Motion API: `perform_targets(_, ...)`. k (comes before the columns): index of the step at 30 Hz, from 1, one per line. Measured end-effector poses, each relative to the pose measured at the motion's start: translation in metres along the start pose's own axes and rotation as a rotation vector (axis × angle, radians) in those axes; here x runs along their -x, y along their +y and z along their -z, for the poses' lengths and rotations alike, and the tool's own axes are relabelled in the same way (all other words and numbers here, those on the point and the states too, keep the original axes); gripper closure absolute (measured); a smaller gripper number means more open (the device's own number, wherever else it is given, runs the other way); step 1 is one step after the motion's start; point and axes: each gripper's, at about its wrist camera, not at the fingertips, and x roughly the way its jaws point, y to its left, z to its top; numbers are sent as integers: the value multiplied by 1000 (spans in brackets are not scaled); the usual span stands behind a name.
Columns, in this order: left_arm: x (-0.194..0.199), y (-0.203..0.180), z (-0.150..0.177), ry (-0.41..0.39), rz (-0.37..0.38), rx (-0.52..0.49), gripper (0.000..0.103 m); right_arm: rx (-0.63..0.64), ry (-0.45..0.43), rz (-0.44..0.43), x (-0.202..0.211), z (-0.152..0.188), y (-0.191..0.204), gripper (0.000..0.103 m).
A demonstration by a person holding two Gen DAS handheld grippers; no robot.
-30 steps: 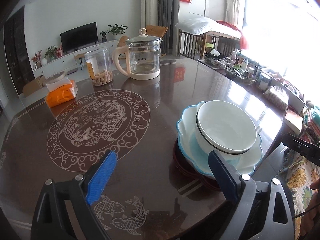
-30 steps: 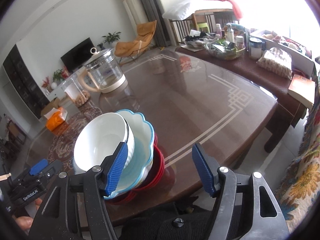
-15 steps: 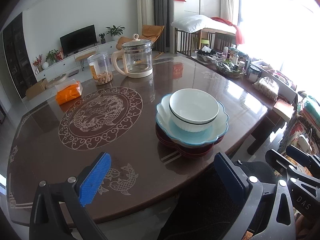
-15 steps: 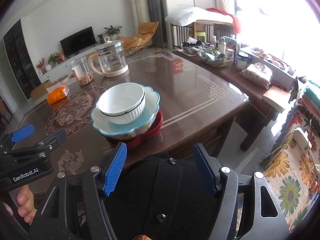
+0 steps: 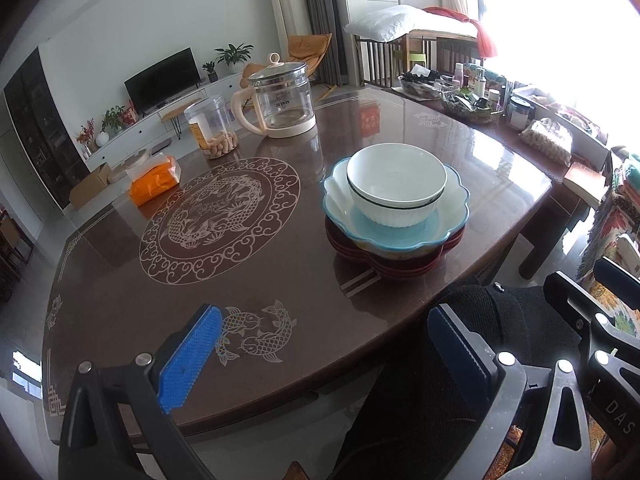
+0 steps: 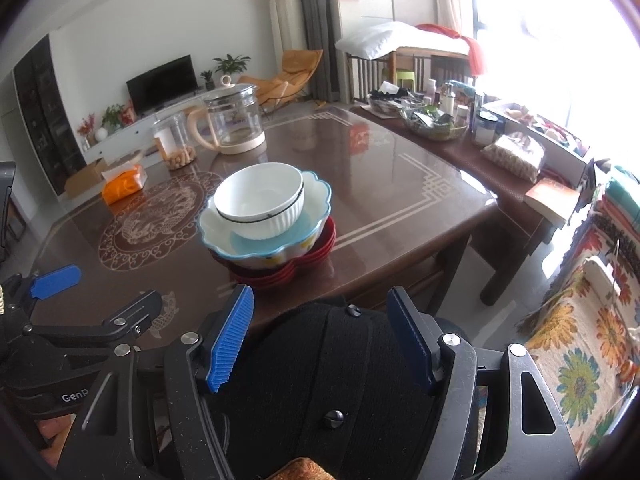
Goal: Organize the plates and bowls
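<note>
A white bowl sits inside a scalloped light-blue bowl, which rests on stacked dark-red plates near the front edge of the brown table. My left gripper is open and empty, held back over the table's front edge. My right gripper is open and empty, off the table in front of the stack, above a black-clad lap. The left gripper's frame also shows in the right wrist view.
A glass kettle, a clear jar of snacks and an orange tissue pack stand at the table's far side. A cluttered side bench runs along the right. A floral couch is at right.
Both grippers have pulled back, away from the bowl stack toward the person. The stack stays put on the table.
</note>
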Motion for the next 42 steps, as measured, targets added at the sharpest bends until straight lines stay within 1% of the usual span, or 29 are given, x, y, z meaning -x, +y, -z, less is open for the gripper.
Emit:
perform_targets(2, -1, 3, -1, -4, 0, 11, 1, -2, 2, -1, -1, 0, 0, 30)
perform_targets(5, -4, 6, -2, 13, 5, 21, 1, 4, 2, -2, 0, -1, 3, 30)
perform_targets(7, -4, 5, -1, 8, -12, 14, 1, 9, 3, 0, 0, -2, 5, 30)
perform_targets(13, -1, 11, -3, -12, 15, 9, 1, 21, 36, 9, -6, -2, 15, 30)
perform_targets(18, -4, 15, -4, 21, 41, 33, 1, 28, 28, 9, -1, -3, 19, 28)
perform_targets(24, -14, 18, 2, 40, 22, 49, 1, 29, 50, -13, -6, -2, 20, 27)
perform_targets(25, -18, 18, 3, 54, 13, 45, 1, 31, 50, -18, -6, -1, 21, 27)
perform_targets(28, -26, 19, 5, 88, 24, 55, 1, 32, 48, -29, -7, 0, 21, 27)
perform_targets(35, -31, 20, 6, 86, 16, 52, 1, 21, 77, -23, -18, 1, 20, 27)
perform_targets(42, -34, 20, 3, 77, 15, 41, 1, 25, 77, -4, -19, 1, 22, 27)
